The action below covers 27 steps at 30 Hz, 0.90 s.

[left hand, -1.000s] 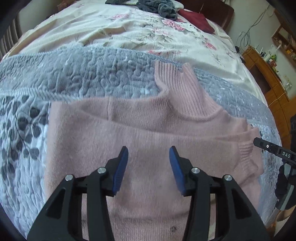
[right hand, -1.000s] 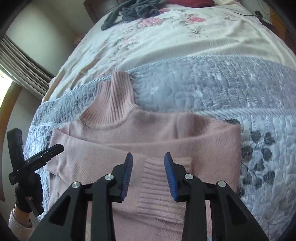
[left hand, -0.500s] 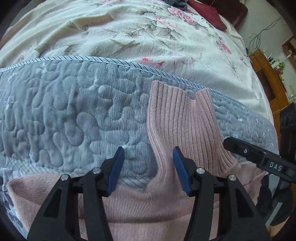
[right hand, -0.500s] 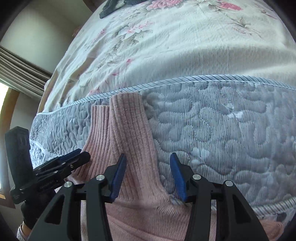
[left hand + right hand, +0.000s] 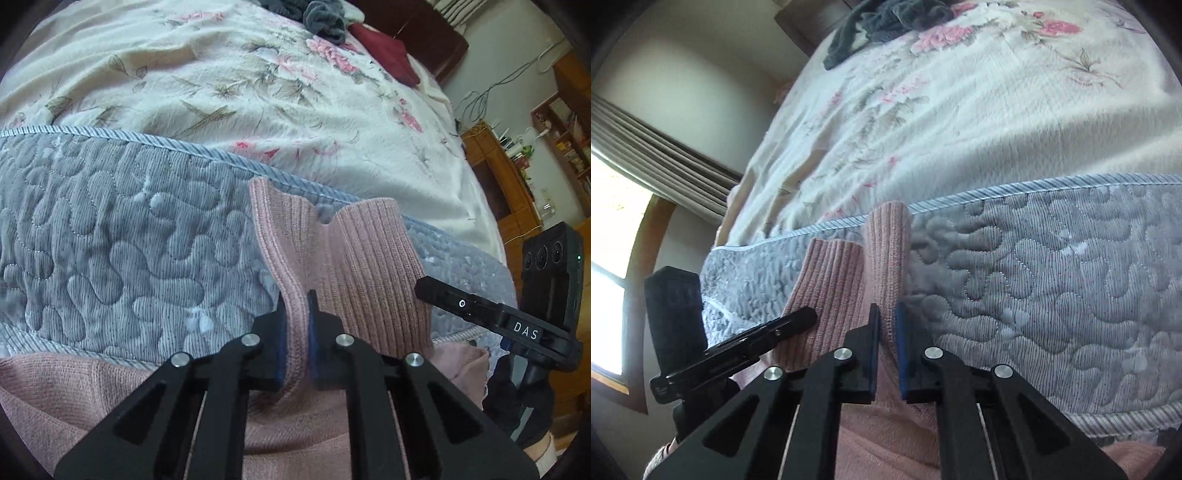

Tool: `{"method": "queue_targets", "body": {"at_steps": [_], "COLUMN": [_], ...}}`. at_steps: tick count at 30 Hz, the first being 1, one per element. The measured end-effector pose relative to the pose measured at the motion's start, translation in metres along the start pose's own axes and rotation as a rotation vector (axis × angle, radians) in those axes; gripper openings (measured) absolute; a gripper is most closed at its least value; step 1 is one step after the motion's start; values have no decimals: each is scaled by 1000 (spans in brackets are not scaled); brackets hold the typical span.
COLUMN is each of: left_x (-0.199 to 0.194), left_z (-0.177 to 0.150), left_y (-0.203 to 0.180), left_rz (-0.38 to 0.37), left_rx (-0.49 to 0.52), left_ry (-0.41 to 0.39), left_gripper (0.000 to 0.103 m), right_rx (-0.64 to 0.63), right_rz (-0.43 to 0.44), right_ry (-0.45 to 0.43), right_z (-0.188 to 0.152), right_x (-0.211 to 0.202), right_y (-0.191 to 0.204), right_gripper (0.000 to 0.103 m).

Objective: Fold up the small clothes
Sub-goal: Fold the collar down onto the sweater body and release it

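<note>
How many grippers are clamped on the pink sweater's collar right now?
2. The left gripper pinches the left edge of the pink sweater's collar; the right gripper pinches the opposite edge.

Black grippers [image 5: 295,332], blue pads [image 5: 900,354]

A bedroom in a home. Wide bed [image 5: 303,110] under a cream floral blanket [image 5: 221,85], with a grey quilted cover [image 5: 122,251] laid over its near part. Loose clothes at the far end: a dark grey heap [image 5: 325,18] and a dark red piece [image 5: 388,51]. Dark wooden headboard [image 5: 424,33] behind them. Wooden shelves [image 5: 517,170] against the wall at one side, crowded with small items too small to tell apart, and cables [image 5: 491,92] trailing down the wall. On the other side, a wood-framed window [image 5: 613,266] bright with daylight, and striped curtains [image 5: 657,155] gathered beside it.
</note>
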<state>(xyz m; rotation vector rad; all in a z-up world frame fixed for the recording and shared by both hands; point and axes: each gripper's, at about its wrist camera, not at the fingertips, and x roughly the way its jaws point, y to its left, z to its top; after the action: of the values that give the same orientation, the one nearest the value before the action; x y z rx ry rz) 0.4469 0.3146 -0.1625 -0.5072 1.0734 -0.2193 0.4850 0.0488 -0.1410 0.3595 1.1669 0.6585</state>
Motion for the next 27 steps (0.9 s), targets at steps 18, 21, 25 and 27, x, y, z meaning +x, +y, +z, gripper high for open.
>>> {"method": "queue_targets", "body": {"at_steps": [18, 21, 25, 27], "left_x": [-91, -97, -99, -93], "left_z": [-144, -160, -152, -141], "left_y": [9, 21, 30, 31], "left_rz": [-163, -177, -213, -190], "left_rx": [217, 192, 97, 49], "left_ry": [-2, 30, 29, 25], "left_gripper": [17, 20, 35, 42], "right_rx": [-237, -195, -112, -45], "right_rz": [37, 21, 41, 70], "right_ry": [31, 47, 49, 61], "right_z": [-150, -165, -157, -147], "right_x": [-93, -99, -96, -87], "right_y": [31, 21, 13, 10], "right_gripper": [11, 12, 24, 35]}}
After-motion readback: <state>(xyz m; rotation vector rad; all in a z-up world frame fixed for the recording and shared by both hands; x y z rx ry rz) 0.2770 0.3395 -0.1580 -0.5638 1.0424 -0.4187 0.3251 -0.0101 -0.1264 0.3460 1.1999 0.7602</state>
